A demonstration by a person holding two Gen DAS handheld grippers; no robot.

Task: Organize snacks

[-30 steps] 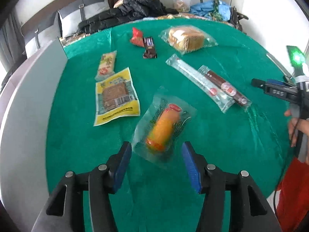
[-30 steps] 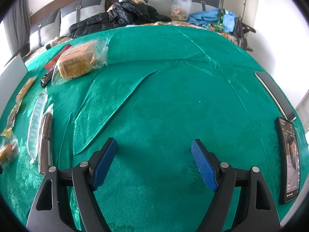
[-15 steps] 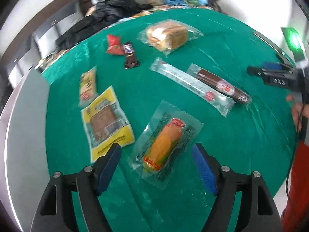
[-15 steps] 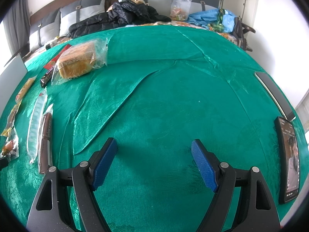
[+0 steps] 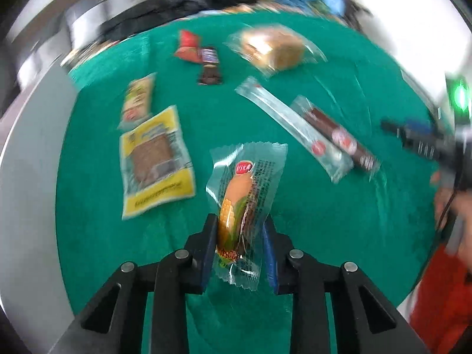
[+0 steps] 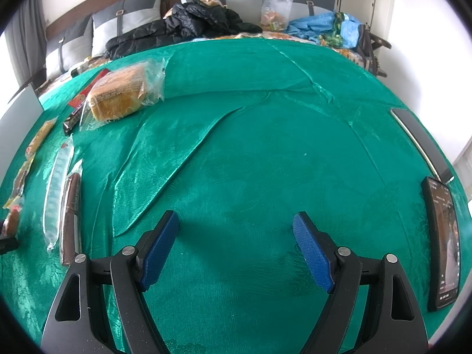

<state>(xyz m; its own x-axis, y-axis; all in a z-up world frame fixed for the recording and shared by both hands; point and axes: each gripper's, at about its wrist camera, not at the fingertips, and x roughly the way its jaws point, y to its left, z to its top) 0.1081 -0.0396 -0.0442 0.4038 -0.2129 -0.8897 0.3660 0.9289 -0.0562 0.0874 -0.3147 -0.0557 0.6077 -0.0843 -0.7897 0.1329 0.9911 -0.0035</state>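
Jaws of left gripper, having just closed, pinch corn sausage packet: clear crinkled wrapper, orange-yellow cob print, red logo, near centre over green table. Right gripper jaws spread, nothing between.

Motion smears our whole left wrist view: print on the yellow packet is unreadable. At three o'clock a hand is cut off. In our right wrist view, the corn-shaped snack at nine o'clock is cropped.
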